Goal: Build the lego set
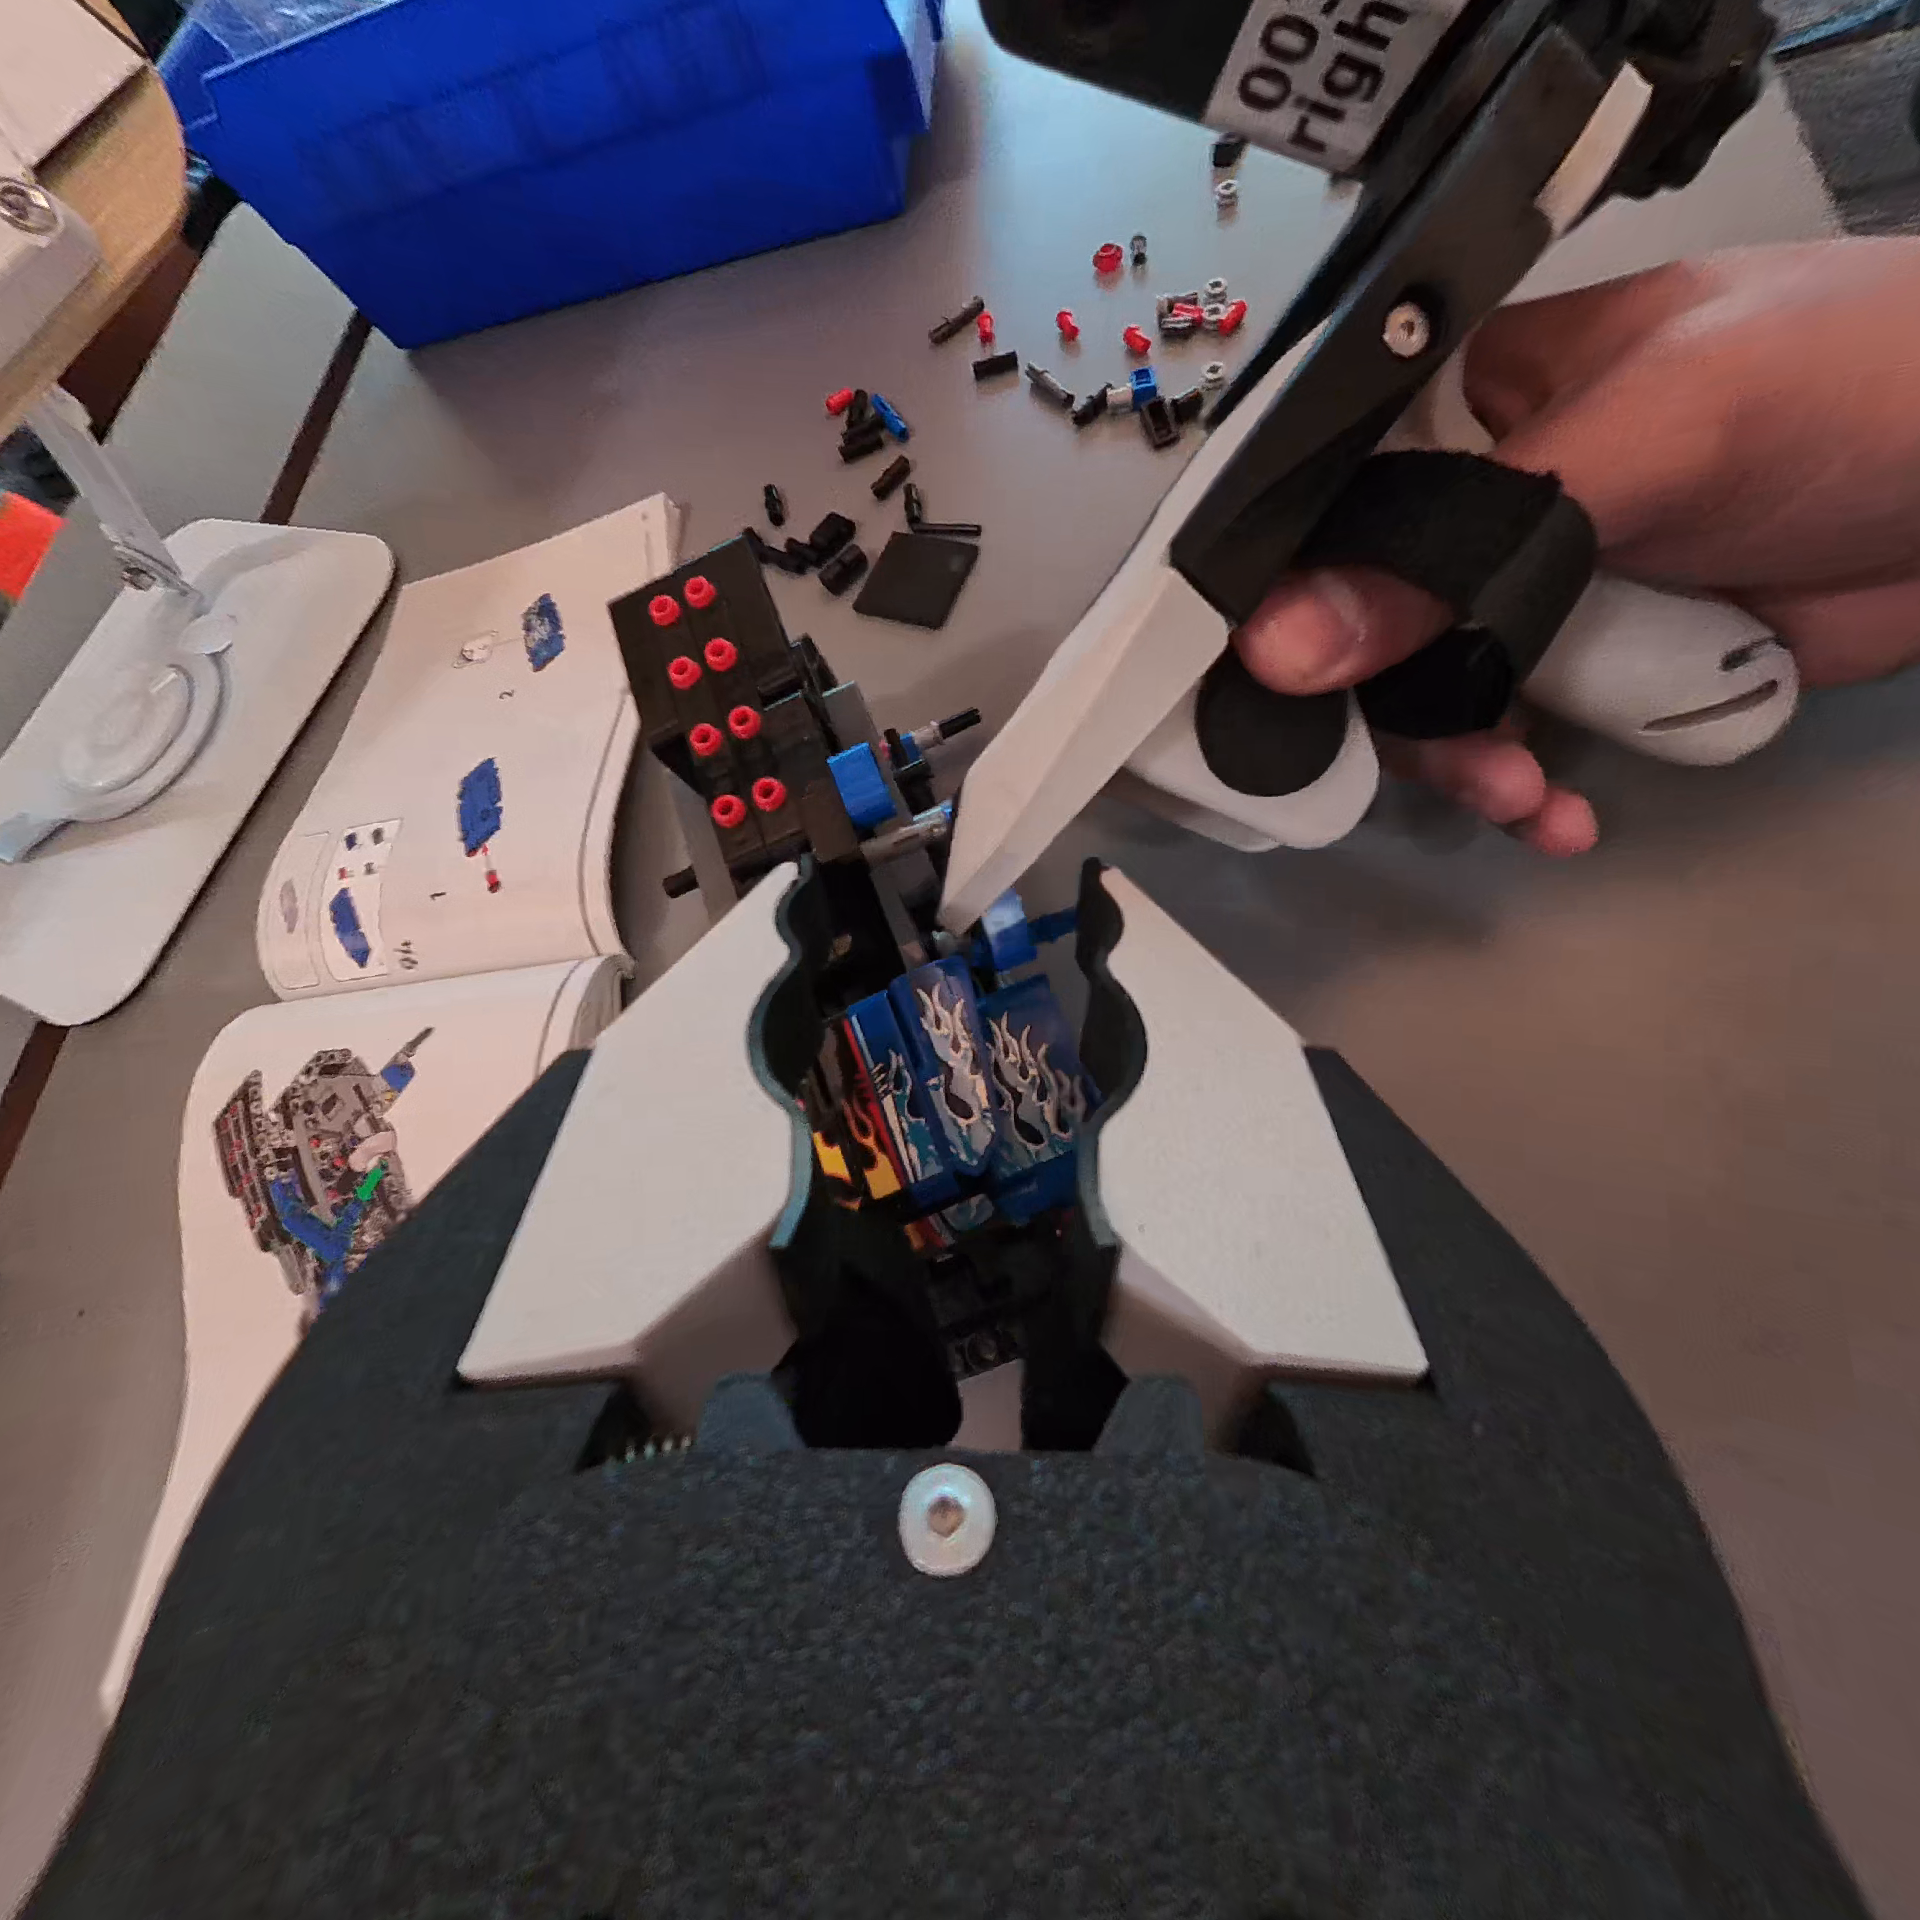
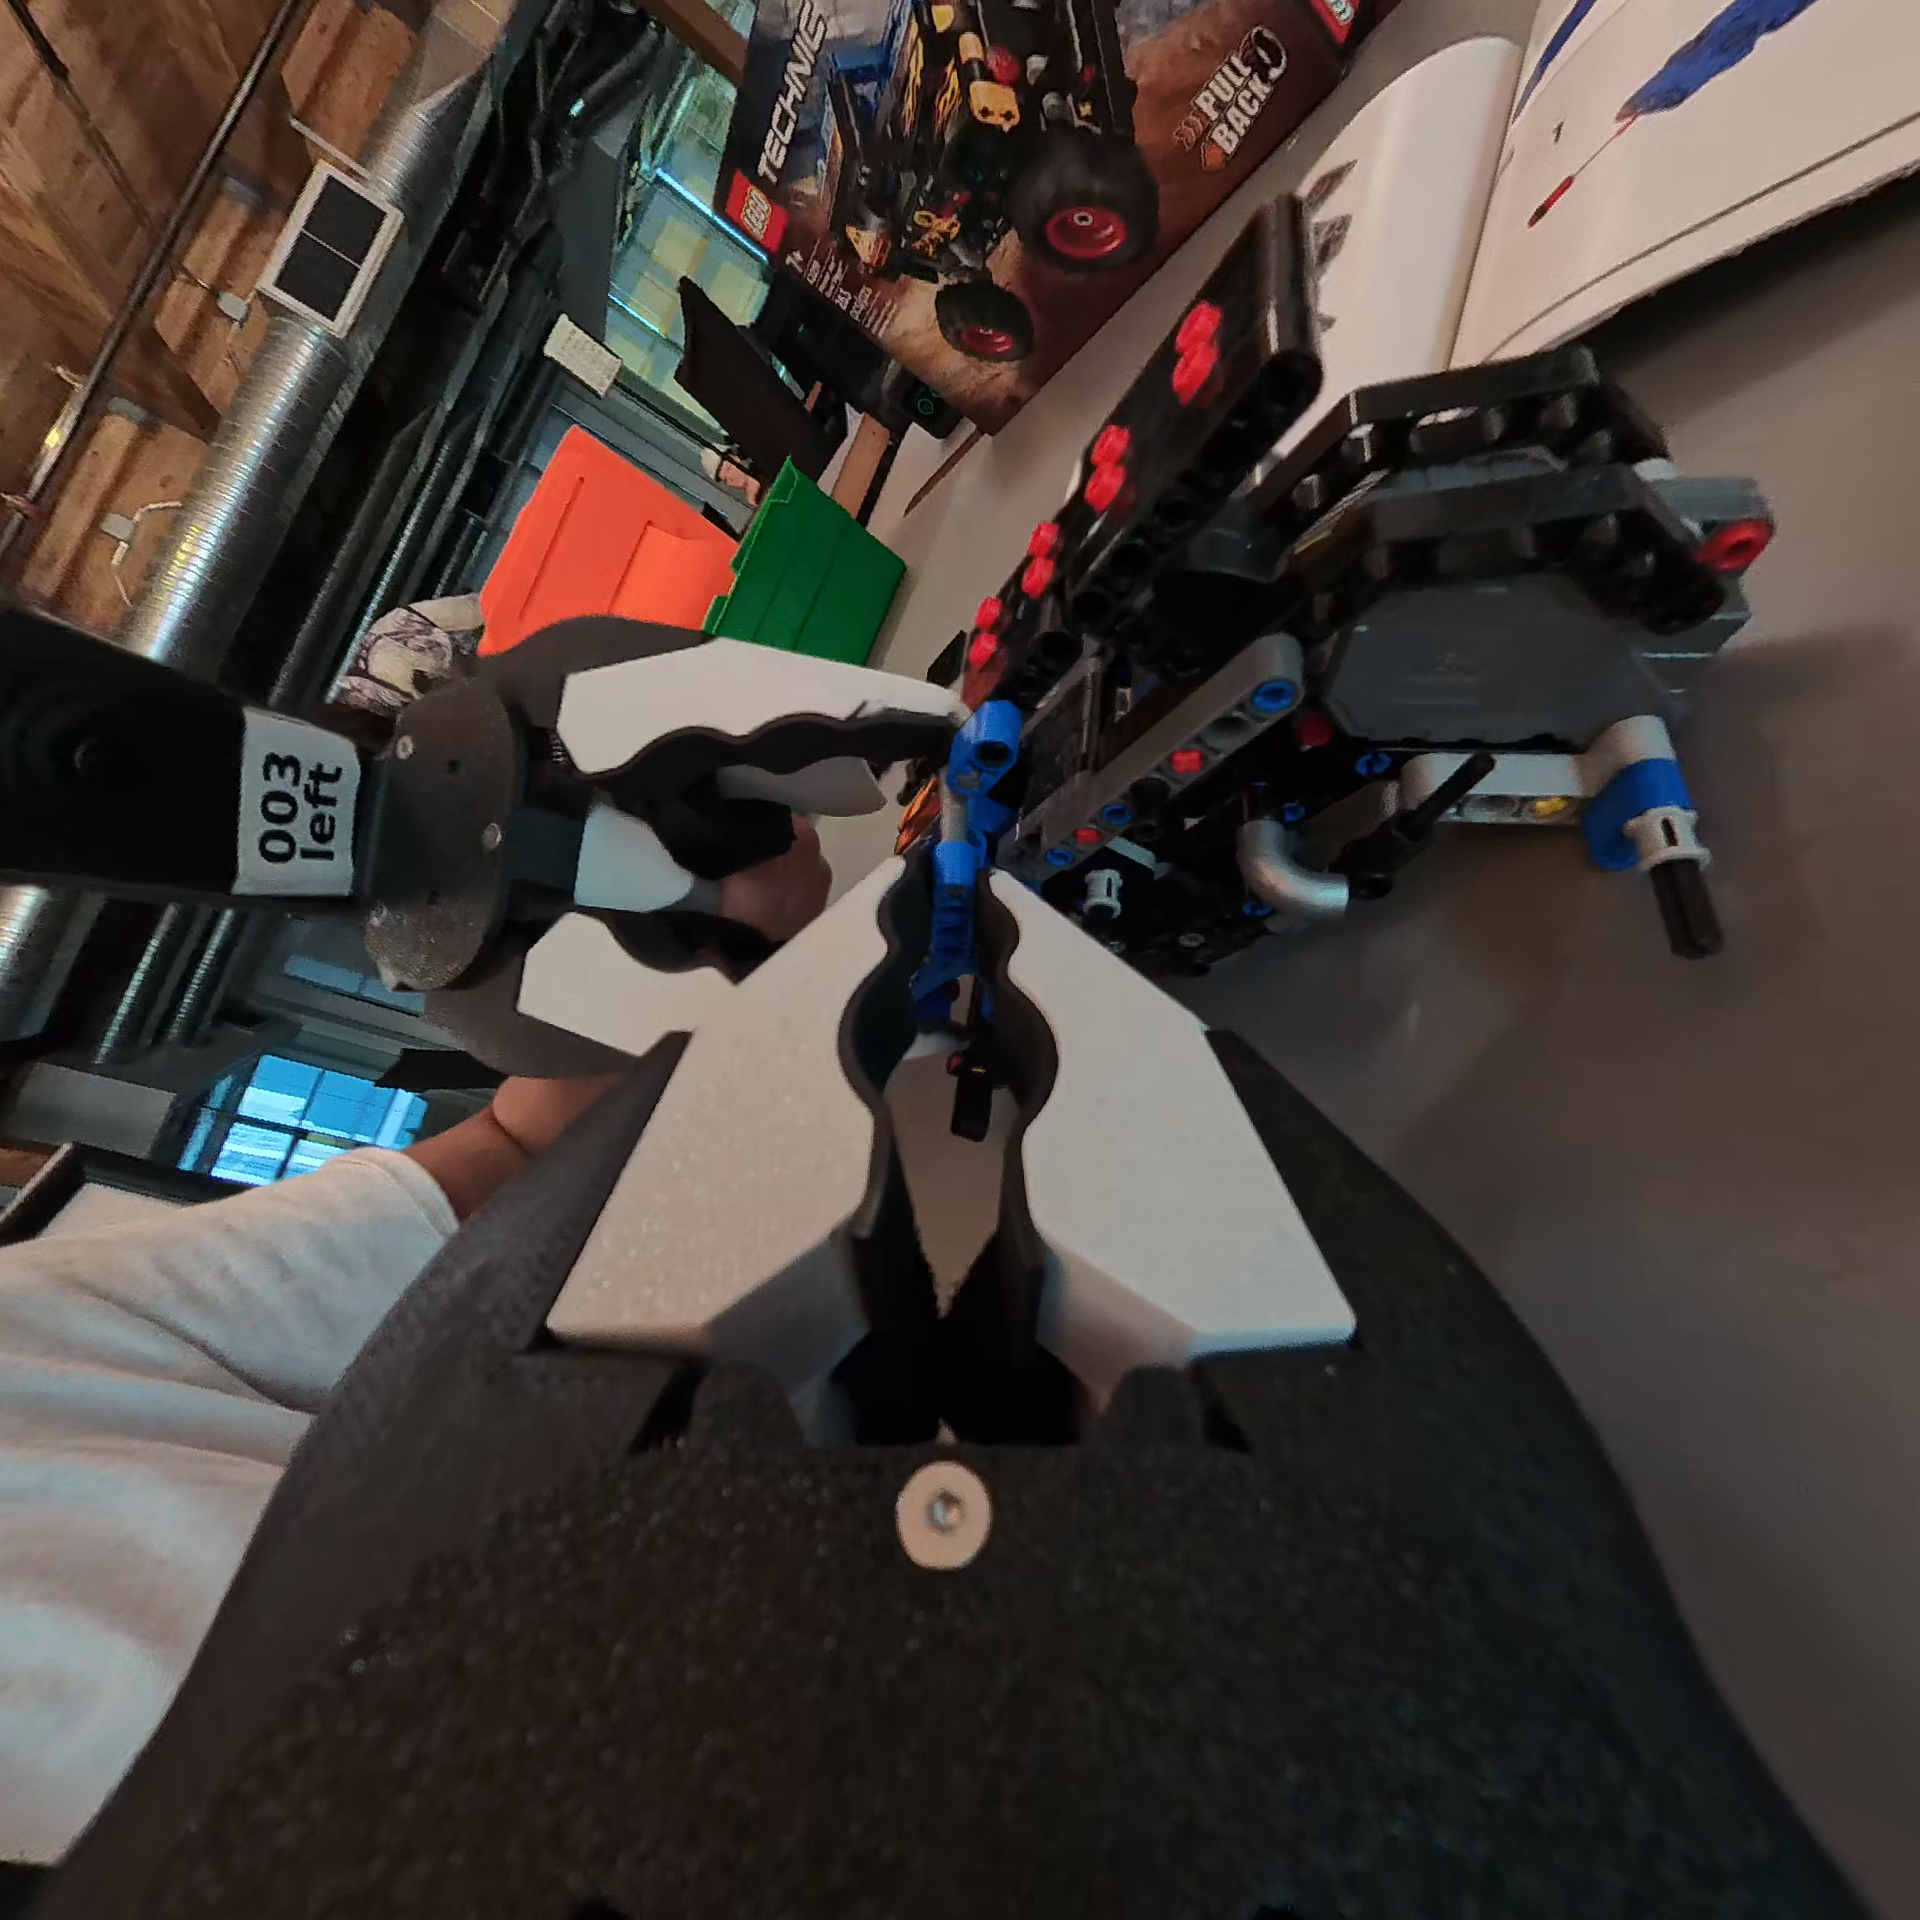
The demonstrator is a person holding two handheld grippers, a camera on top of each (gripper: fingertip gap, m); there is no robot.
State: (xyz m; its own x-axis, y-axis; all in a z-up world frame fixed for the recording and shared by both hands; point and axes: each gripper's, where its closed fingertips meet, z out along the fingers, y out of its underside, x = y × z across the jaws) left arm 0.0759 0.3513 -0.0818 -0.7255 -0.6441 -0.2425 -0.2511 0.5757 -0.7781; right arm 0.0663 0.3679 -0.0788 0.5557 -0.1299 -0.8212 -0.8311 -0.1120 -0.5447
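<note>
The partly built lego model [image 1: 727,717] is black with red pins and blue flame-pattern panels [image 1: 977,1081]. My left gripper [image 1: 945,894] is shut on its near end and holds it over the table. In the right wrist view the model [image 2: 1455,644] shows its grey and black underside. My right gripper [image 2: 951,878] is shut on a small blue connector piece [image 2: 951,894] with a black pin, and the piece's top touches the model's edge. In the left wrist view the right gripper's white finger [image 1: 1091,675] comes in from the upper right, its tip at the blue piece [image 1: 1003,925].
An open instruction booklet [image 1: 468,748] lies left of the model. Loose red, black and blue pieces [image 1: 1091,353] and a black square panel [image 1: 920,577] lie behind it. A blue bin [image 1: 561,156], a white stand base [image 1: 187,707], the lego box [image 2: 987,187], and orange [image 2: 603,540] and green [image 2: 810,571] bins surround them. Both grippers' tips are close together, under 4 cm apart.
</note>
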